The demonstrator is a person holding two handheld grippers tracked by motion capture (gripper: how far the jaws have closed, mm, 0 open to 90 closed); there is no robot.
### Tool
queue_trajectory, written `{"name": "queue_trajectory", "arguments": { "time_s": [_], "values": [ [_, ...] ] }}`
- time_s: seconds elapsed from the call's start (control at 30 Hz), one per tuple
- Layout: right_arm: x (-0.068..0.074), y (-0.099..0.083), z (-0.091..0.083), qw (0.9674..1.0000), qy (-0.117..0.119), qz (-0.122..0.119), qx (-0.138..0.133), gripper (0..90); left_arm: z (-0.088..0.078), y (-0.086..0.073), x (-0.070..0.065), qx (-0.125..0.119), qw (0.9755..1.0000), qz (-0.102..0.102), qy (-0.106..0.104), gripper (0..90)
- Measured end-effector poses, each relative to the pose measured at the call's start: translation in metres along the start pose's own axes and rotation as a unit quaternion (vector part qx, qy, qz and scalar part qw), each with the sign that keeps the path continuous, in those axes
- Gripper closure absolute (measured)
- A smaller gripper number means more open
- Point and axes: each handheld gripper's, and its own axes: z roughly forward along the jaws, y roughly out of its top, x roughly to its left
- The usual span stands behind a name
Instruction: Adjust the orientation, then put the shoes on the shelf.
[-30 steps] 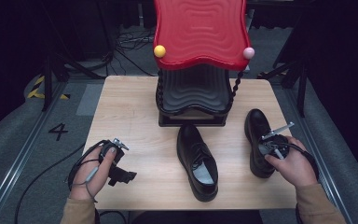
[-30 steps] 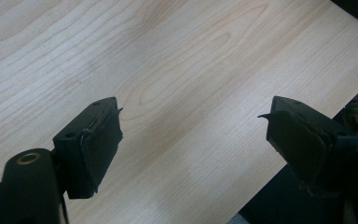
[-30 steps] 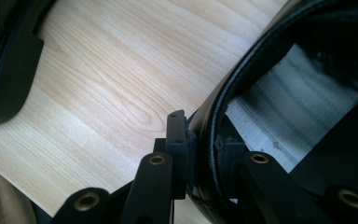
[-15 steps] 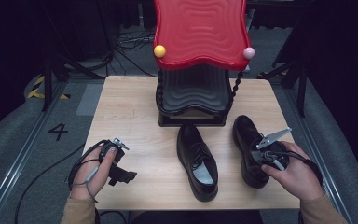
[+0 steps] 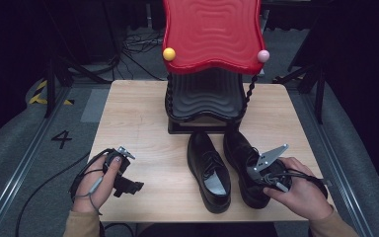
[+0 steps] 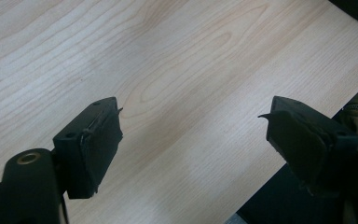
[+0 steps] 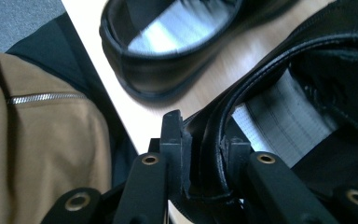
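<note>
Tabletop [image 5: 138, 128] carries both black dress shoes side by side. Right shoe [image 5: 244, 158] looks stiff yet lightish; right gripper [image 7: 205, 154] jaws pinch its heel collar, easing wider lately. Left gripper [image 6: 191, 140] jaws spread, empty.

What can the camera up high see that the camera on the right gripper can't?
High view alone: the red wavy plastic rack with yellow ball and pink ball, and the left gripper open above the wood.

Right gripper view alone: the right gripper close up, its fingers either side of the heel rim, and a tan zipped sleeve.

Both: two black leather shoes, the held one and its partner, on the pale wooden table.
</note>
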Motion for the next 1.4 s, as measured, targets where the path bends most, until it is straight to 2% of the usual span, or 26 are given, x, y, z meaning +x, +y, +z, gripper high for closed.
{"name": "queue_trajectory", "arguments": {
  "time_s": [0.13, 0.2, 0.27, 0.37, 0.43, 0.53, 0.6, 0.77, 0.97, 1.17, 1.23, 1.4],
  "values": [
    [-0.001, 0.007, 0.009, 0.9997, -0.008, -0.021, -0.012, 75.7, -0.002, -0.005, 0.0, -0.002, 1.0, -0.007, 0.002, 18.5],
    [-0.002, 0.008, 0.012, 0.9996, -0.009, -0.024, -0.012, 75.7, -0.004, -0.008, 0.0, -0.002, 0.9999, -0.009, 0.005, 18.5],
    [-0.004, 0.011, 0.018, 0.9993, -0.014, -0.034, -0.009, 75.5, -0.005, -0.01, 0.0, -0.003, 0.9999, -0.011, 0.007, 18.5],
    [-0.008, 0.014, 0.035, 0.9979, -0.037, -0.053, 0.001, 74.5, -0.007, -0.013, 0.001, -0.006, 0.9998, -0.016, 0.009, 18.5],
    [-0.007, 0.015, 0.04, 0.9971, -0.045, -0.06, 0.009, 74.6, -0.007, -0.013, 0.001, -0.006, 0.9998, -0.016, 0.008, 18.5],
    [-0.005, 0.015, 0.043, 0.997, -0.044, -0.063, 0.007, 74.4, -0.007, -0.013, 0.001, -0.005, 0.9999, -0.012, 0.01, 18.5],
    [-0.002, 0.016, 0.047, 0.9971, -0.034, -0.067, 0.011, 73.9, -0.006, -0.012, 0.0, -0.003, 0.9999, -0.014, 0.007, 18.5],
    [0.001, 0.016, 0.055, 0.998, -0.02, -0.057, 0.018, 72.9, -0.004, -0.008, 0.0, -0.004, 0.9999, -0.007, 0.007, 18.5],
    [-0.002, 0.013, 0.053, 0.9993, -0.006, -0.036, 0.008, 67.6, -0.004, -0.006, 0.001, -0.004, 1.0, -0.006, 0.005, 18.5],
    [-0.005, 0.008, 0.045, 0.9999, -0.002, 0.005, -0.011, 58.5, -0.001, -0.001, -0.001, -0.001, 1.0, 0.001, 0.003, 18.5],
    [-0.005, 0.007, 0.044, 0.9998, 0.001, 0.011, -0.015, 57.4, -0.001, 0.0, -0.001, -0.001, 1.0, 0.001, 0.002, 18.5],
    [-0.005, 0.006, 0.036, 0.9975, 0.003, 0.056, -0.044, 52.2, 0.001, 0.003, -0.002, 0.001, 1.0, 0.004, 0.001, 18.5]
  ]
}}
